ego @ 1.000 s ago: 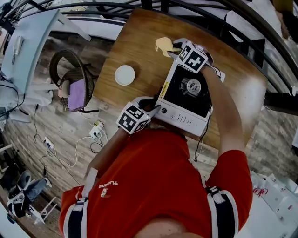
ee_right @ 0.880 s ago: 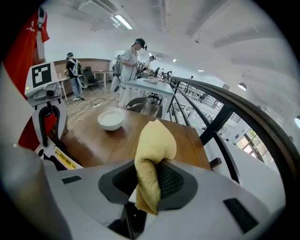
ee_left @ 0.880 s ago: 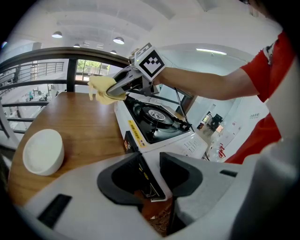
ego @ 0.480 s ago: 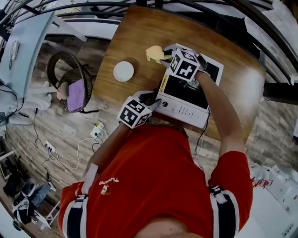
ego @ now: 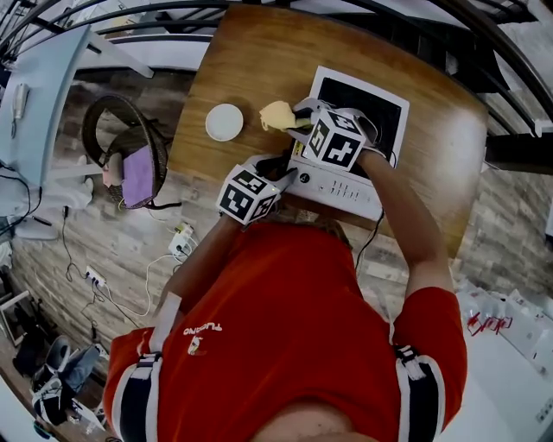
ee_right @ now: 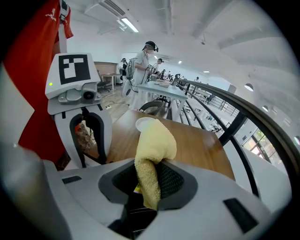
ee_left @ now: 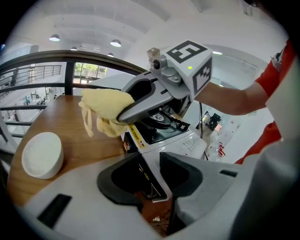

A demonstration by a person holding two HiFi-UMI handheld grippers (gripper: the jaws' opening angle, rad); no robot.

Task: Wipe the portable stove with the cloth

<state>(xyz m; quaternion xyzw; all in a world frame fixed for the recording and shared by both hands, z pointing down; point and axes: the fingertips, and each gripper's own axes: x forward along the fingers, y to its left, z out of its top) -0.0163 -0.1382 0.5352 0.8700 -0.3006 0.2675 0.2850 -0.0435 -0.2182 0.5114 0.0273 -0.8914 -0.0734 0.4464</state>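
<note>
The portable stove [ego: 359,112], white with a black top, lies on the wooden table [ego: 242,60]. My right gripper [ego: 298,121] is shut on a yellow cloth [ego: 276,115], which hangs at the stove's left edge. In the right gripper view the cloth [ee_right: 154,150] bulges out from between the jaws. My left gripper [ego: 281,183] is at the stove's near-left corner. In the left gripper view its jaws [ee_left: 150,159] close round that corner of the stove [ee_left: 164,138]. The right gripper [ee_left: 140,101] and the cloth [ee_left: 105,110] show above it.
A white bowl [ego: 225,122] stands on the table left of the cloth. A black railing [ego: 155,13] runs behind the table. A round basket chair [ego: 130,155] and cables [ego: 138,276] are on the floor at left. People stand far off [ee_right: 143,65].
My right gripper has carried the cloth from the stove's far-left corner toward me along its left side. The left gripper has stayed at the near-left corner.
</note>
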